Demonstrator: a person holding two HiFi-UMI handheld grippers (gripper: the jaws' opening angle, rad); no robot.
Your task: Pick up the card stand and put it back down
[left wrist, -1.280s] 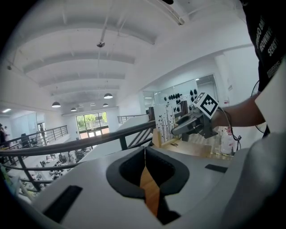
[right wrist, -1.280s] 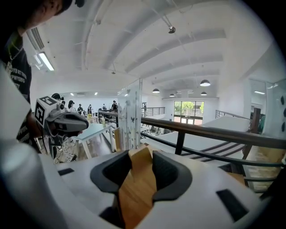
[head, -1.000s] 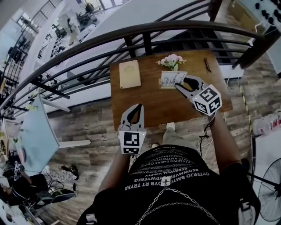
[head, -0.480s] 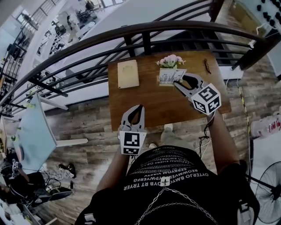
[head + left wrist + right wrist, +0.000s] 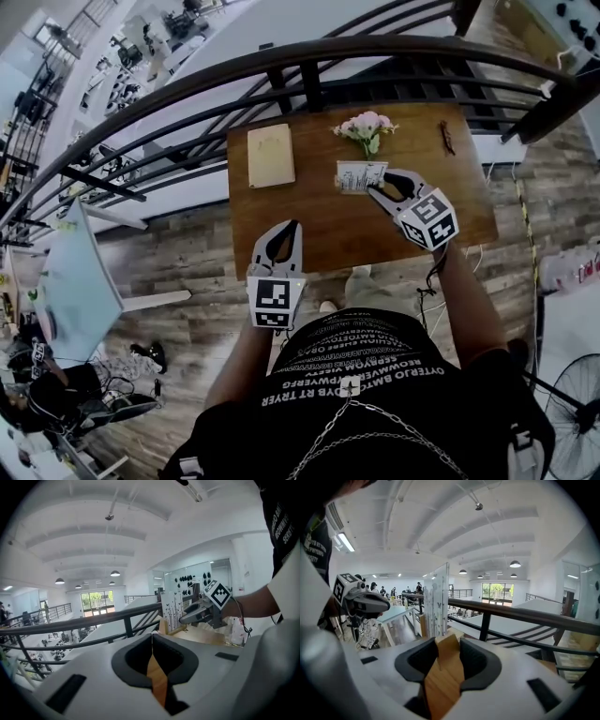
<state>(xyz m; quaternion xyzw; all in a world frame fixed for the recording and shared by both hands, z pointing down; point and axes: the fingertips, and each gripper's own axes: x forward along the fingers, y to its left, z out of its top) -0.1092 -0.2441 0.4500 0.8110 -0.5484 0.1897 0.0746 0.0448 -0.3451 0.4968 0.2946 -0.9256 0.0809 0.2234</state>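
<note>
In the head view the right gripper [image 5: 378, 182] covers one end of the card stand [image 5: 356, 175], and the card's print is too small to read. A small dark object [image 5: 447, 138] near the far right corner of the table [image 5: 309, 220] cannot be identified. In the right gripper view the gripper's body hides most of the stand's wooden base.

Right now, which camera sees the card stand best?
The left gripper view: the whole card stand, printed face toward it. The head view shows it tiny from above; the right gripper view sees the card nearly edge-on, base between its jaws.
</note>
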